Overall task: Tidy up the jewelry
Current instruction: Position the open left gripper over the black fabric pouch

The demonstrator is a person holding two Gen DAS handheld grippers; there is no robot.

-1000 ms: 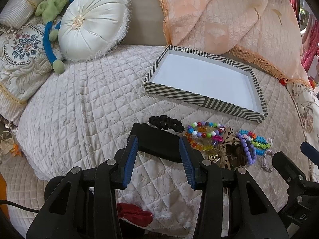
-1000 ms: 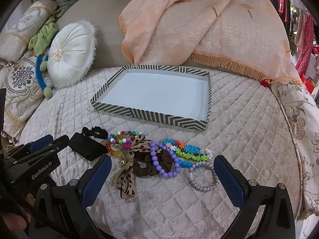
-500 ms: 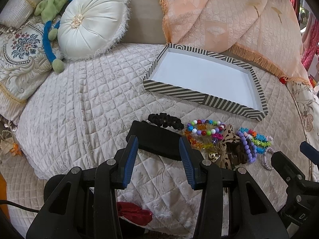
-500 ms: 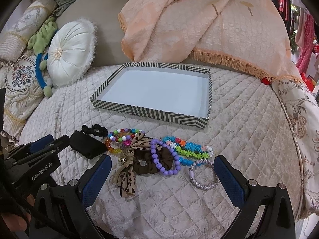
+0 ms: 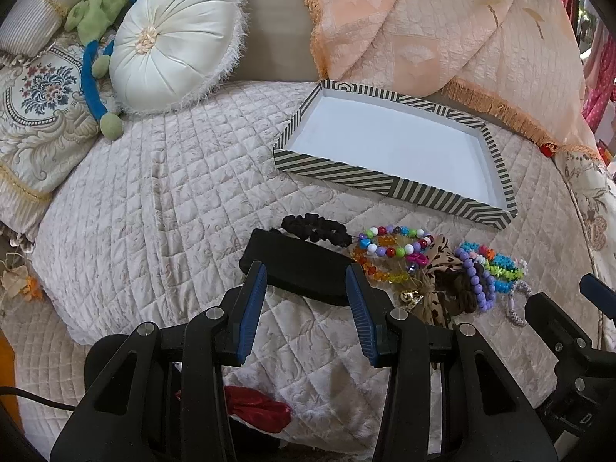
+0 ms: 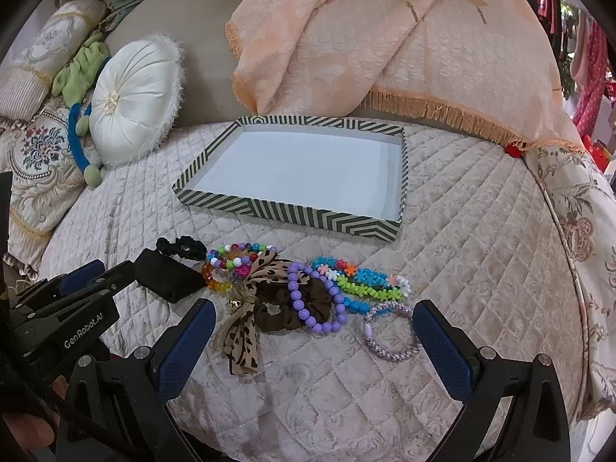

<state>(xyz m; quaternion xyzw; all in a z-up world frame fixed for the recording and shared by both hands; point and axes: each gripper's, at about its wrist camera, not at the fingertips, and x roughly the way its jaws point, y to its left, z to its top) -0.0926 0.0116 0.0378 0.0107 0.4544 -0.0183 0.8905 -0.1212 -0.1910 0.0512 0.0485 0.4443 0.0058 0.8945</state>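
An empty striped tray (image 6: 285,208) (image 5: 385,183) lies on the quilted bed. In front of it is a heap of jewelry: a multicolour bead bracelet (image 6: 235,260), a purple bead bracelet (image 6: 308,308), flower-bead bracelets (image 6: 365,285), a lilac woven bangle (image 6: 389,337), a brown scrunchie with a leopard bow (image 6: 269,308), a black scrunchie (image 5: 315,227) and a black pouch (image 5: 296,269). My left gripper (image 5: 306,285) is open, its fingers on either side of the pouch's near edge. My right gripper (image 6: 312,331) is wide open just before the heap, holding nothing.
A round white cushion (image 5: 173,42), a green and blue soft toy (image 5: 96,38) and embroidered pillows (image 5: 34,107) lie at the back left. A peach fringed throw (image 6: 385,38) drapes behind the tray. A red cloth (image 5: 258,408) lies under my left gripper.
Both views have crept slightly forward towards the heap. Nothing has been picked up and neither gripper's opening has changed.
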